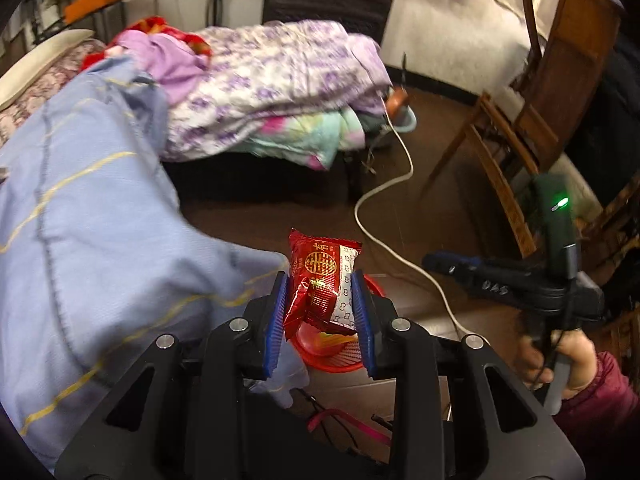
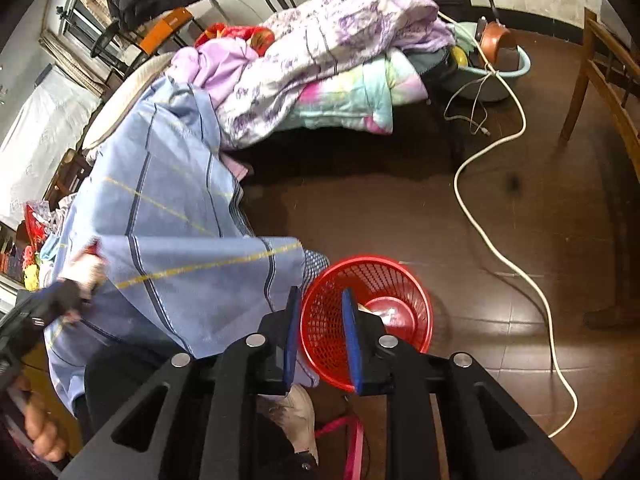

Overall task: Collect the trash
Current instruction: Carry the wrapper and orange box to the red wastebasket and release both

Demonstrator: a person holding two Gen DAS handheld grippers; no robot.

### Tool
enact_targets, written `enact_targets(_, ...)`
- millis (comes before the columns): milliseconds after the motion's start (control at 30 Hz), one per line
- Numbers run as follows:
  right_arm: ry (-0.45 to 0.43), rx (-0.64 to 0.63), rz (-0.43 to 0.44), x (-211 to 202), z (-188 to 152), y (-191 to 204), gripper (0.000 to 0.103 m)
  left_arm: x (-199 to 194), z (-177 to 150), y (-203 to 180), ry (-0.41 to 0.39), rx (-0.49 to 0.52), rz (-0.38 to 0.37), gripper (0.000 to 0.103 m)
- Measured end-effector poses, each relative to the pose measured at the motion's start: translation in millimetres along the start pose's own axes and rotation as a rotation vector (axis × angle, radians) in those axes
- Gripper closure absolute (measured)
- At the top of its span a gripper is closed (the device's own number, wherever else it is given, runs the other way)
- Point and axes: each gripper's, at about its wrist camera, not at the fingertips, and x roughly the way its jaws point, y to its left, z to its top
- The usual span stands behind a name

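Observation:
My left gripper [image 1: 320, 284] is shut on a red snack wrapper [image 1: 320, 276] with gold and white print, held above a red mesh waste basket [image 1: 340, 354] on the dark floor. The right gripper shows in the left wrist view [image 1: 430, 260] to the right, above the floor. In the right wrist view, my right gripper [image 2: 320, 300] is open and empty, its fingers above the near rim of the red basket [image 2: 404, 280]. Some pale trash lies in the basket's bottom [image 2: 384, 312]. The left gripper, holding a blurred reddish thing, shows at the far left [image 2: 86, 268].
A blue striped sheet [image 2: 168, 240] hangs over the bed edge beside the basket. Quilts [image 2: 340, 40] are piled on the bed. A white cable [image 2: 480, 236] snakes across the floor. Wooden chairs [image 1: 520, 128] stand at the right. A basin [image 2: 504, 68] sits by the bed's end.

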Motion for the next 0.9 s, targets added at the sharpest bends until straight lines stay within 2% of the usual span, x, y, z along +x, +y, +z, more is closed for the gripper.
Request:
enact_targets(167, -0.113, 0.035, 0.008, -24.1, 10.3, -9.9, 0.079, 29.4, 5.5, -20.5, 0.055, 0.047, -0.025, 0.07)
enact_targets(233, -0.151, 0.046, 0.014, -32.9, 14.6, -13.5, 0.075, 37.5, 7.7, -30.3, 0.075, 0.07, -0.03, 0.068)
enact_targets(300, -0.194, 0.057, 0.018, -44.7, 18.1, -17.8, 0.072, 44.8, 10.3, -38.4, 0.091, 0.094, -0.022, 0.061)
enact_targets(367, -0.22, 0.059, 0.019, -54.0, 20.3, -20.0, 0.071, 45.8, 13.1, -45.4, 0.09, 0.108, -0.008, 0.039)
enact_targets(533, -0.227, 0.064, 0.041, -59.0, 20.6, -18.8, 0.069, 31.7, 16.0, -43.7, 0.046, 0.109, 0.022, 0.029)
enact_targets(667, -0.229, 0.05, 0.068, -62.5, 19.7, -6.3, 0.066, 13.7, 16.0, -25.0, 0.01, 0.049, 0.038, 0.026)
enact_targets(767, -0.245, 0.028, 0.067, -67.5, 17.9, 9.6, 0.05, -3.2, 12.1, -8.9, -0.026, 0.004, 0.062, 0.025)
enact_targets(833, -0.269, 0.006, 0.044, -74.1, 17.0, 23.5, 0.025, -13.5, 9.4, 0.5, -0.045, -0.021, 0.074, 0.024)
enact_targets(900, -0.29, 0.006, 0.036, -81.2, 15.8, 32.5, 0.013, -23.5, 6.2, 9.2, -0.064, -0.048, 0.078, 0.023)
